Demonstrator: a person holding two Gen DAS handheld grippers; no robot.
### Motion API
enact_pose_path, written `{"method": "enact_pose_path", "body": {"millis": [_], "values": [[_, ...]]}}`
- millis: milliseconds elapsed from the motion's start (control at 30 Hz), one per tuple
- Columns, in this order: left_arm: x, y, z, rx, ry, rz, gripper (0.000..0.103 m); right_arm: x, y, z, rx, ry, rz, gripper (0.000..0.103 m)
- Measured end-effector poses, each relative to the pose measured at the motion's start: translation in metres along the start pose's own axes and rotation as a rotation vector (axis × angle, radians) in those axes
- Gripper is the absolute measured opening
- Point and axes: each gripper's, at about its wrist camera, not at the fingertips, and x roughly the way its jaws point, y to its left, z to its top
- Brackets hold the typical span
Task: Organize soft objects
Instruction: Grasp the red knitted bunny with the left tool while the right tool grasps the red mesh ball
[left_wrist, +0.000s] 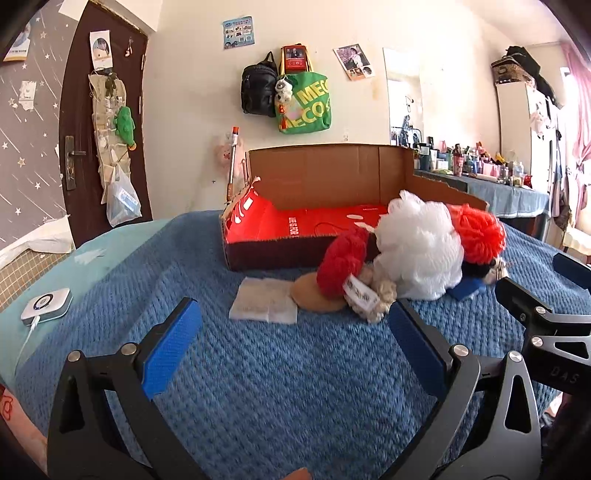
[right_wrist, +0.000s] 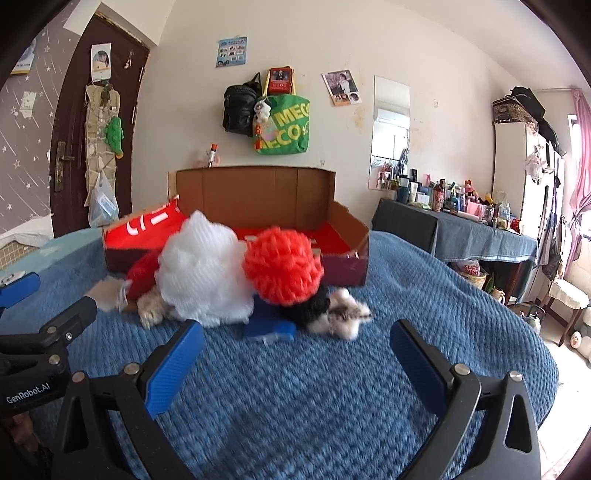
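Left wrist view
Left gripper (left_wrist: 295, 332): we hold it spread wide over the blanket (left_wrist: 280, 387), nothing between its pads.
Pile: ahead and to our right lie a white pouf (left_wrist: 417, 251), a red yarn ball (left_wrist: 343, 262), an orange pompom (left_wrist: 480, 232) and a white pad (left_wrist: 264, 305).
Box (left_wrist: 314, 206): beyond the pile, open, touching it.

Right wrist view
Right gripper (right_wrist: 297, 354): we keep it spread, empty.
Pile: straight ahead we see the pouf (right_wrist: 203, 269), pompom (right_wrist: 282, 271), a blue sponge (right_wrist: 269, 326) and a furry toy (right_wrist: 343, 317).
Box (right_wrist: 258, 206): behind them.
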Motion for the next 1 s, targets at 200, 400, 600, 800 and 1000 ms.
{"method": "enact_pose_path", "body": {"millis": [200, 400, 600, 800, 1000], "values": [[0.008, 0.003, 0.018, 0.016, 0.001, -0.036, 0.103, 0.008, 0.003, 0.018, 0.005, -0.008, -0.002, 0.103], [0.021, 0.005, 0.041, 0.025, 0.007, -0.055, 0.103, 0.019, -0.002, 0.033, 0.034, 0.002, -0.01, 0.103], [0.038, 0.006, 0.056, 0.061, 0.036, -0.076, 0.103, 0.032, -0.009, 0.046, 0.051, 0.02, 0.006, 0.103], [0.059, 0.003, 0.063, 0.075, 0.112, -0.135, 0.103, 0.05, -0.019, 0.054, 0.088, 0.07, 0.048, 0.103], [0.077, -0.002, 0.062, 0.078, 0.191, -0.183, 0.103, 0.066, -0.021, 0.054, 0.103, 0.11, 0.114, 0.103]]}}
